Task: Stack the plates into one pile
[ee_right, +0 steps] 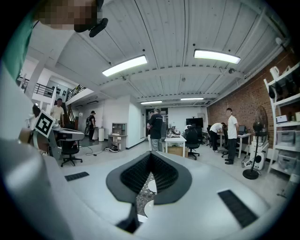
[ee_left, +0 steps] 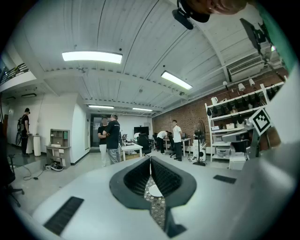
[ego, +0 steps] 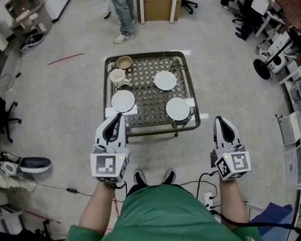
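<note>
Three white plates lie singly on a small worktop [ego: 151, 98] with a metal lattice top. None is stacked yet. The near-left plate [ego: 123, 101] sits by the worktop's left edge. The far plate [ego: 165, 80] lies toward the right, and the near-right plate [ego: 177, 109] sits close to the front rim. All three are apart from each other.

Two cups stand at the far-left corner: a white mug [ego: 118, 77] just beyond the near-left plate, and a second cup [ego: 124, 63] behind it.

The person stands at the front of the worktop with both tools held out roughly level. The left claw [ego: 116, 120] has its tips over the front-left corner, just short of the near-left plate. Its jaws are pressed together with nothing between them [ee_left: 150, 161]. The right claw [ego: 220, 121] hangs off the worktop's front-right corner, also closed and empty [ee_right: 150, 159].

The step in hand appears to be reaching for a first plate. To do it well, each claw would need to open before it arrives. It should tip downward and take a plate by its rim, one jaw above and one below. The lattice may let the lower jaw catch, so a shallow approach seems wise. The near-left plate is closest to the left claw. Lifting it calls for care not to knock the mug.
</note>
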Motion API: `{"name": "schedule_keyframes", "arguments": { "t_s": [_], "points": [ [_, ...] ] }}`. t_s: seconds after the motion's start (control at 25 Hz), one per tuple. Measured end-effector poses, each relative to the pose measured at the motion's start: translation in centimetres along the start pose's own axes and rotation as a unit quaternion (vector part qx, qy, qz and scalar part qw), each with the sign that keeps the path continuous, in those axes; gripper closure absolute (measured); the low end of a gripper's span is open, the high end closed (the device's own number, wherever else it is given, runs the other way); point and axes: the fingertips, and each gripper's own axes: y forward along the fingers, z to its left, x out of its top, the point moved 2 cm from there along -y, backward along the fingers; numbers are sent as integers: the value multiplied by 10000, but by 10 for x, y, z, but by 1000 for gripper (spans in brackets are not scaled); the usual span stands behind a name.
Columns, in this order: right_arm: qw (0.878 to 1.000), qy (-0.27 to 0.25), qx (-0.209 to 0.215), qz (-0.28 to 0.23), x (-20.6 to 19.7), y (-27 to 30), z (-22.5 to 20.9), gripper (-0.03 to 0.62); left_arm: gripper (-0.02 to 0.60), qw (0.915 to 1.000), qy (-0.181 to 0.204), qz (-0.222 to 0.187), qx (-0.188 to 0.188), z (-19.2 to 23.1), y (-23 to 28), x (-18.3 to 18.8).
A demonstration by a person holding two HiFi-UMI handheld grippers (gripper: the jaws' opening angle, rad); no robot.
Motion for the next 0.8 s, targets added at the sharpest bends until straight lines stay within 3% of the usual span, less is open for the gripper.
{"name": "schedule_keyframes", "arguments": {
  "t_s": [0.52,0.8],
  "points": [
    [9999,81,-128,27,-3,5,12,579,558,10000,0,67,-7,16,-6,5],
    [9985,147,-523,116,-3,11,27,579,560,9997,-3,-23,-252,41,-10,5]
  ]
}}
